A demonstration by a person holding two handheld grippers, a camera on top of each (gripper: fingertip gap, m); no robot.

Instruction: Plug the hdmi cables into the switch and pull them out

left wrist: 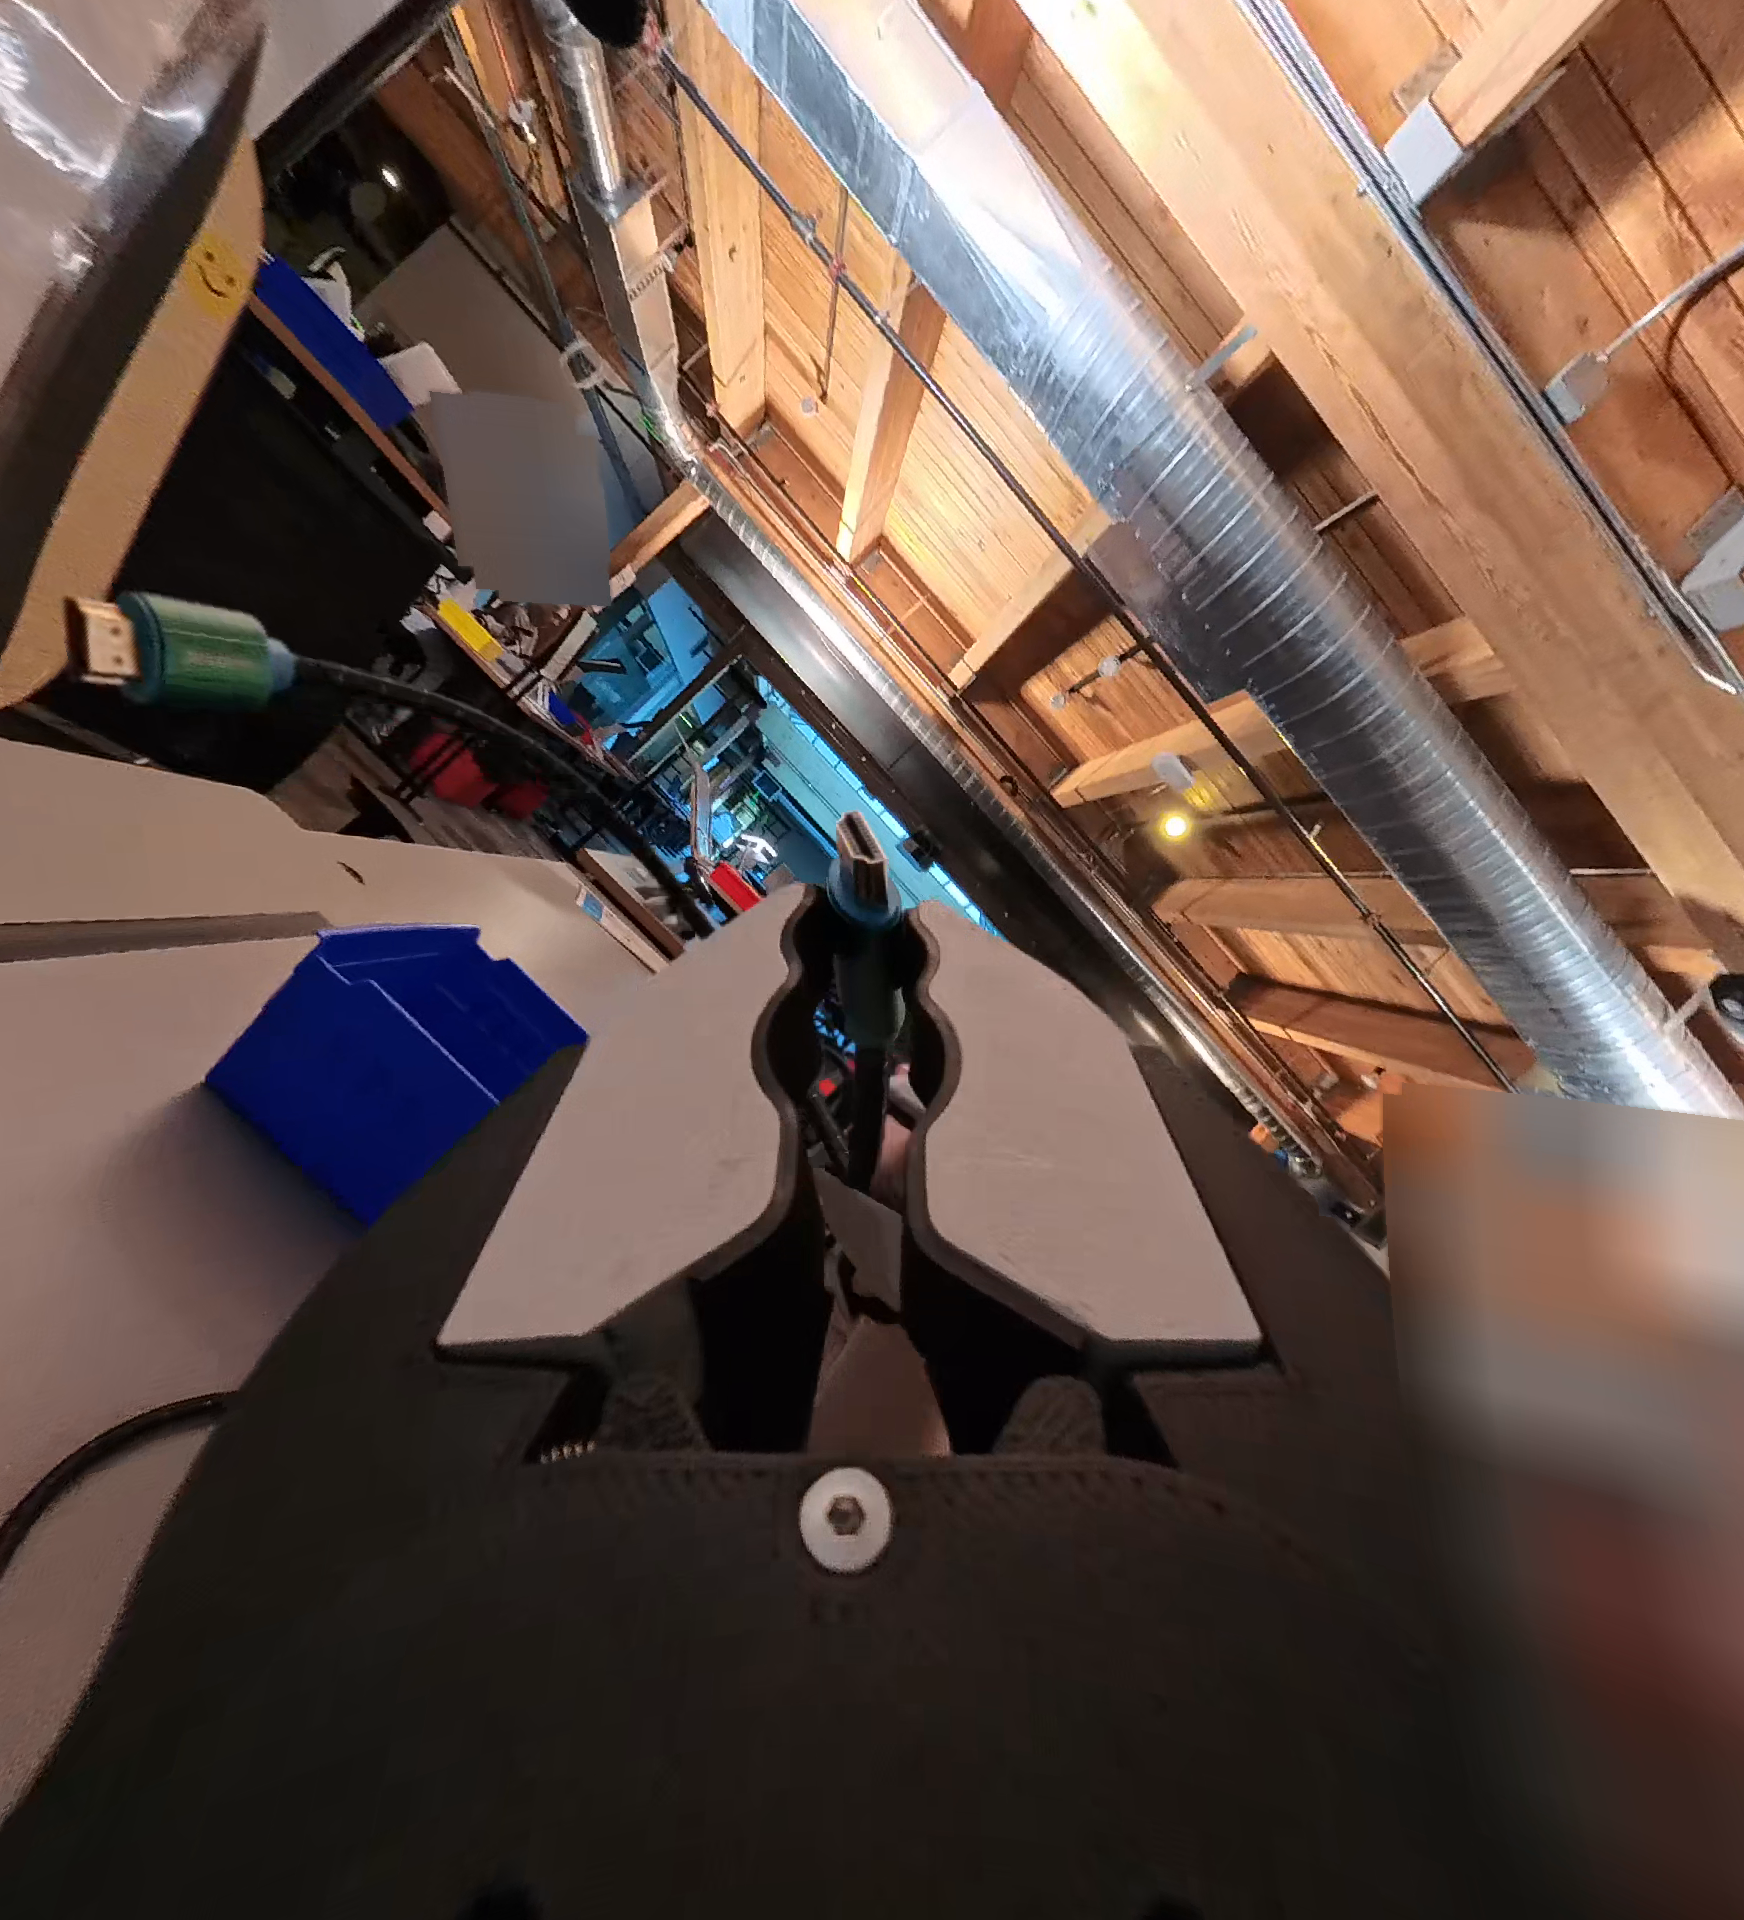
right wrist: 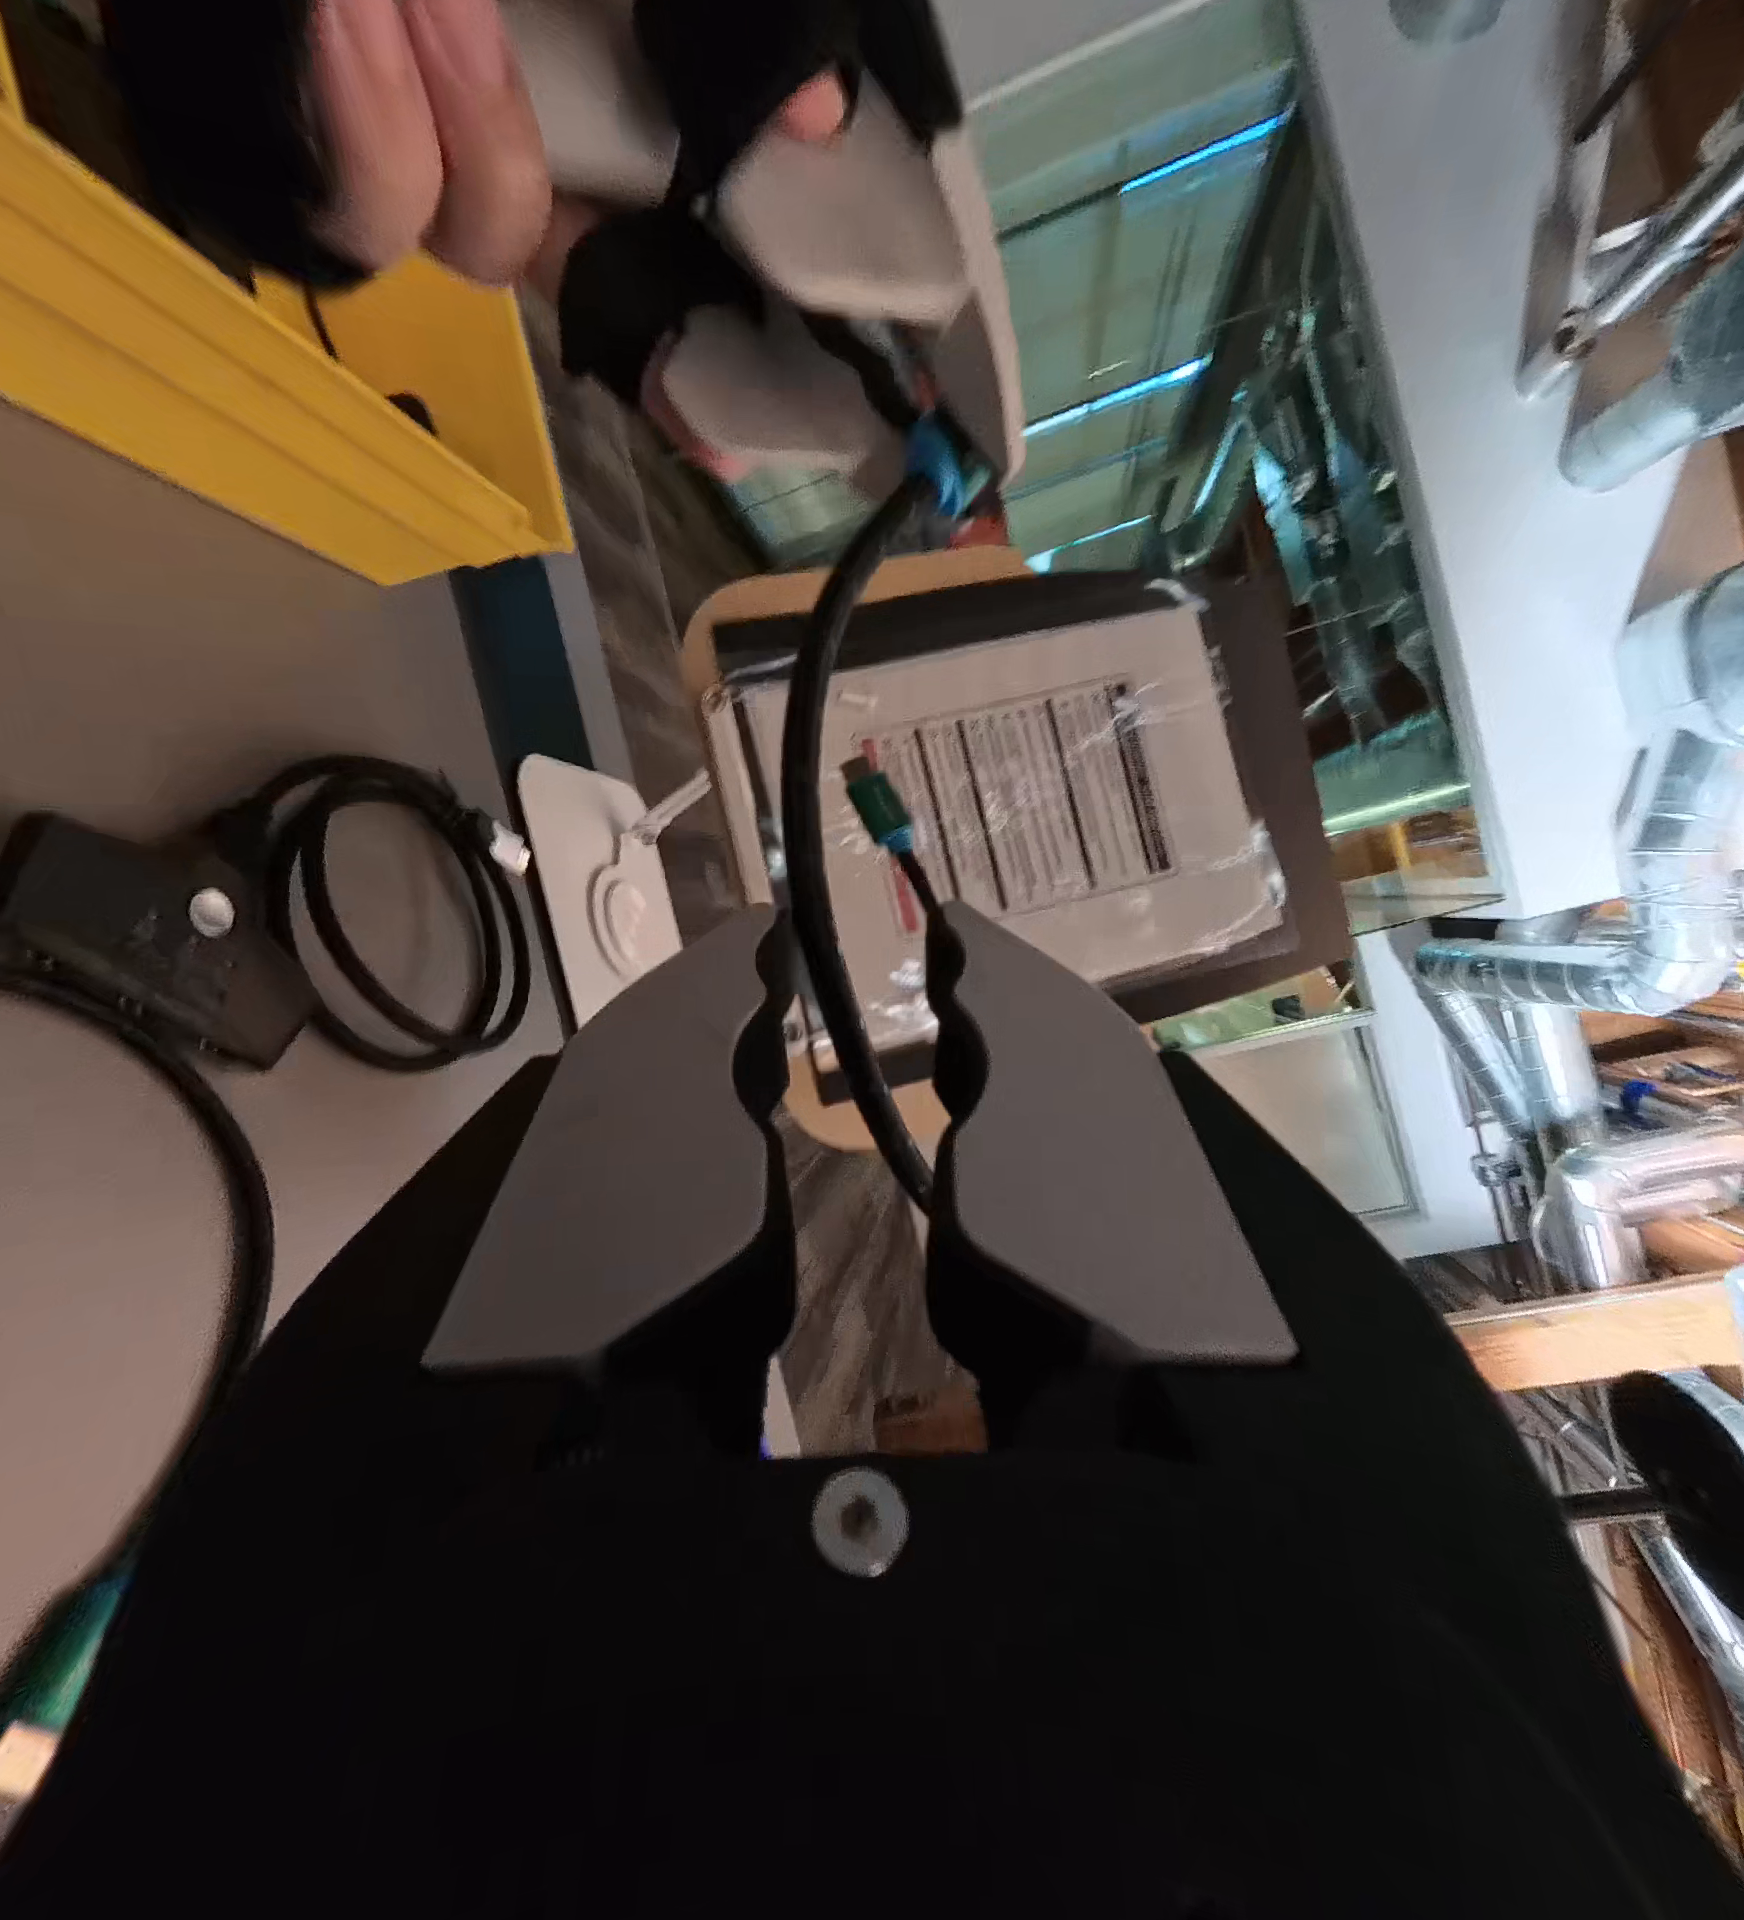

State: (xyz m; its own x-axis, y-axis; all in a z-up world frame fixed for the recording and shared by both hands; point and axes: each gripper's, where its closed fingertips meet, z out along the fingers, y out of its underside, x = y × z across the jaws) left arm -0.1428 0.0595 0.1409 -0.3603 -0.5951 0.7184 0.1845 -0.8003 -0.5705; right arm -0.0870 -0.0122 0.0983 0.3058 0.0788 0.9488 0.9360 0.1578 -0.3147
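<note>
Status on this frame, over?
Left gripper shut on blue HDMI plug. Right gripper open, cable loop between jaws. Green plug dangling free. Switch on table.

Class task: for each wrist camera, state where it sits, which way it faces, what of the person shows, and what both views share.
Left wrist view: on the left tongs, aimed up at the ceiling duct; only those tongs show, shut on a blue-collared HDMI plug.
Right wrist view: on the right tongs, open, facing a taped board; a hand shows above.
Shared: the green HDMI plug.
</note>
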